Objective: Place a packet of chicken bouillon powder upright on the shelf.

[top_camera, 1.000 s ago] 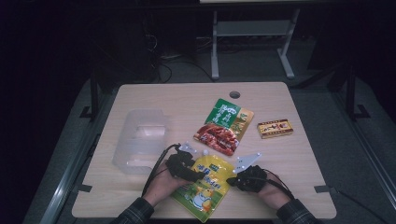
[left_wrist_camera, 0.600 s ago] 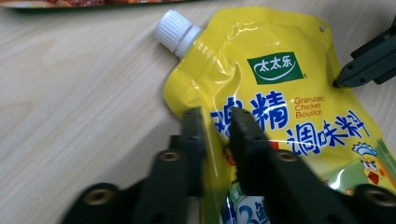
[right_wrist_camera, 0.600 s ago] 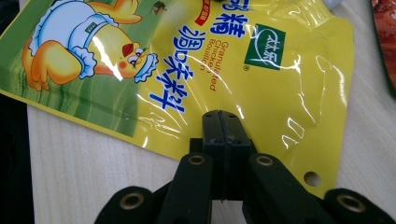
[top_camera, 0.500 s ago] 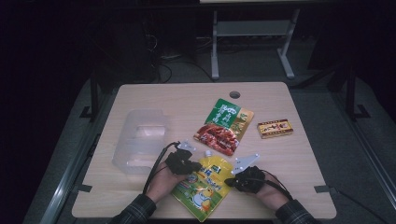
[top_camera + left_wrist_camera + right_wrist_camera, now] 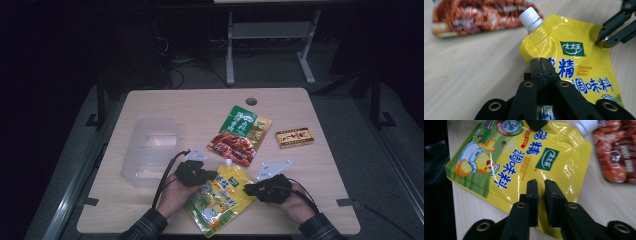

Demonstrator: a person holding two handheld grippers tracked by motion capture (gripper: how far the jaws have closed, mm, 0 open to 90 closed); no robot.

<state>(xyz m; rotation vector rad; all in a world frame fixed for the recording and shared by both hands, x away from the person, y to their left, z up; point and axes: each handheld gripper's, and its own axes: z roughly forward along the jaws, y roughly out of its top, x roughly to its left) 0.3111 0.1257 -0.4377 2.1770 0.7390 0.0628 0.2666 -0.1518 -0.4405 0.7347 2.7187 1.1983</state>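
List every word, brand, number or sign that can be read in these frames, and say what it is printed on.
"太太乐" in a green logo, on the yellow spouted plastic pouch.
"Granulated Chicken Bouillon", small, on the same pouch.
"精" and "调味料", large blue characters, on the same pouch.
"3", in a round badge near the pouch's bottom; the rest of the badge is too small to read.
The red and green snack packet: print blurred, unreadable.
The small yellow and brown box: print too small to read.
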